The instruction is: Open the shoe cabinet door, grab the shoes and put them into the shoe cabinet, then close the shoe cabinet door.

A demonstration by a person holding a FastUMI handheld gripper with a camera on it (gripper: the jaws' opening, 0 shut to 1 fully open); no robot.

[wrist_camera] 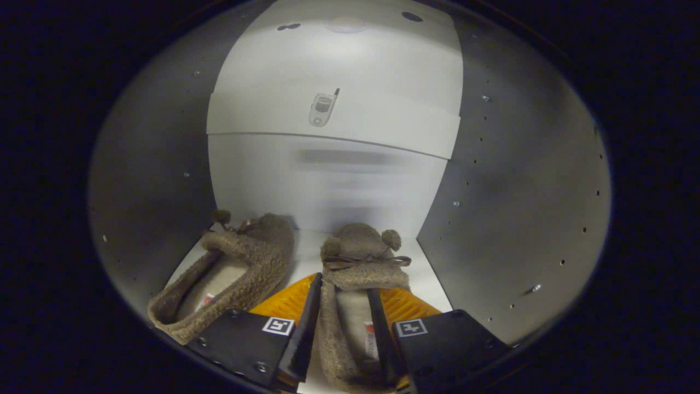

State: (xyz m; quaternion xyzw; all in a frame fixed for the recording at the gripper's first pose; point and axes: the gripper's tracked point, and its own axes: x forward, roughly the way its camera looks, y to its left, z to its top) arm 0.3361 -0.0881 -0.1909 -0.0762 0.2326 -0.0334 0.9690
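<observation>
Gripper (343, 323) reaches fwd & level into the cabinet, both fingers low at the near end of the view; jaws partly closed, set to either side of the right slipper (358, 284); left finger (304, 328) lies along the slipper's outer left edge; right finger (381, 328) sits inside the slipper opening, against its right wall; fingers angle slightly inward toward their tips; whether both press the slipper can't be told; each finger block carries a square marker.
</observation>
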